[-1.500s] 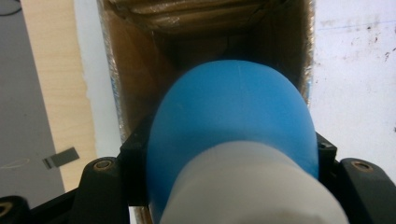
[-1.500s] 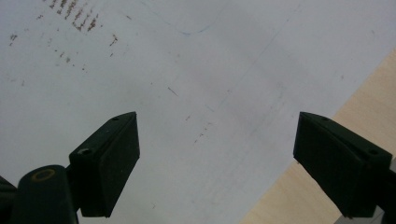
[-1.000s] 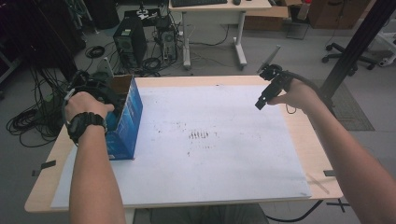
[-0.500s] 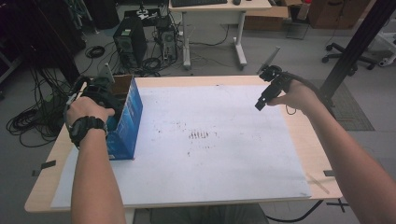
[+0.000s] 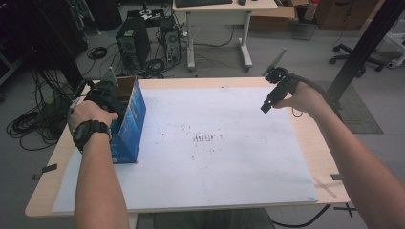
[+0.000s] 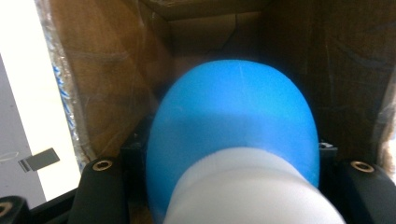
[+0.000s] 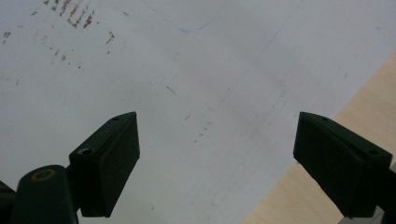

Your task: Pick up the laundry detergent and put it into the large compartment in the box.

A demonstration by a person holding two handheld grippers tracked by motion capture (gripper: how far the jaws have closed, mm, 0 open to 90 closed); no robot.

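An open cardboard box with blue outer sides point(image 5: 130, 119) stands on the left of the table. My left gripper point(image 5: 102, 94) reaches into its top. In the left gripper view the box's brown inner wall point(image 6: 102, 70) surrounds a rounded blue object with a white part point(image 6: 233, 116). It sits between the black jaws, and my left gripper point(image 6: 231, 163) is shut on it. My right gripper point(image 5: 266, 107) hangs above the right side of the white sheet point(image 5: 215, 162). In the right gripper view my right gripper point(image 7: 217, 140) is open, with nothing between its jaws.
The white sheet carries small brown marks point(image 5: 204, 138) near its middle. Bare wooden table edge point(image 5: 317, 143) runs along the right. Behind the table stand computer towers point(image 5: 133, 40), cables and a desk point(image 5: 219, 28); a black post point(image 5: 363, 47) rises at the right.
The left hand has shifted very slightly at the box. The right hand and its gripper have stayed where they were.
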